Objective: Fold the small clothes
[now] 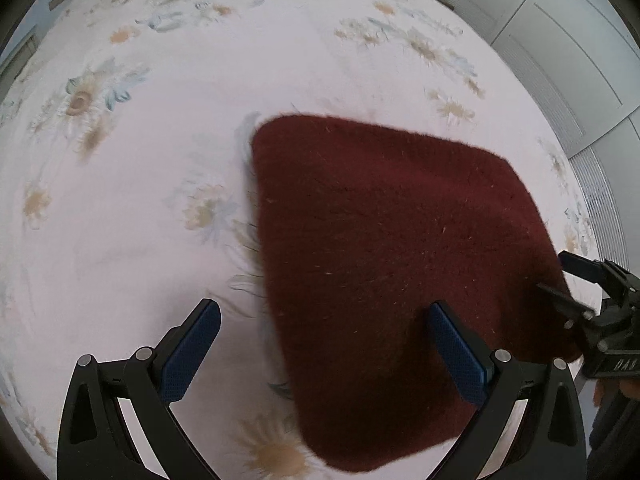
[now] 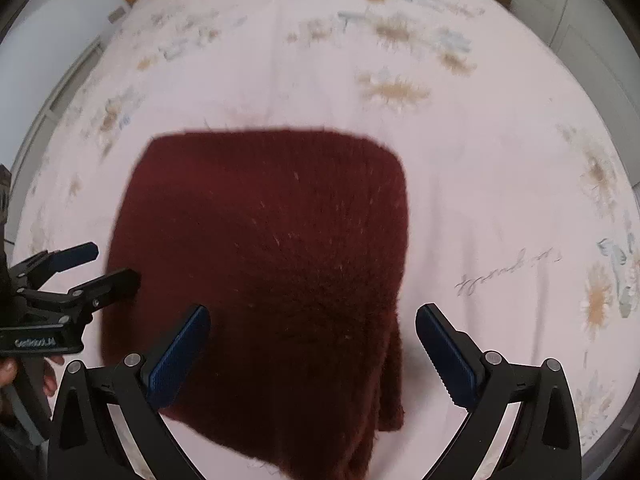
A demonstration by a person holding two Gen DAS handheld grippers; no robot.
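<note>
Blue ribbed pads line both fingers of the left gripper (image 1: 322, 322), which stand wide apart with nothing pressed between them. Its left fingertip hangs over bare sheet, while its right fingertip sits above the near-left part of the dark red knitted garment (image 1: 400, 272). That garment lies folded into a rough rectangle on the floral bedsheet (image 1: 140, 208), spreading from between the left gripper's fingers out beyond and to the right of its right finger.

From the right wrist, the right gripper (image 2: 312, 320) is likewise spread fully open and grasps nothing. The folded knit fills the gap between its fingers and runs past the left finger, with a doubled edge hanging just inside the right finger. Bare pink-white sheet lies under and beyond the right fingertip, and faint cursive lettering (image 2: 508, 270) is printed on the sheet further out on that side.

Each gripper shows at the edge of the other's view, hovering at the garment's side edge.

Beyond the fingertips the sheet carries faded tan and blue flowers. White panelled cupboard doors (image 1: 560, 52) stand past the bed's far right.
</note>
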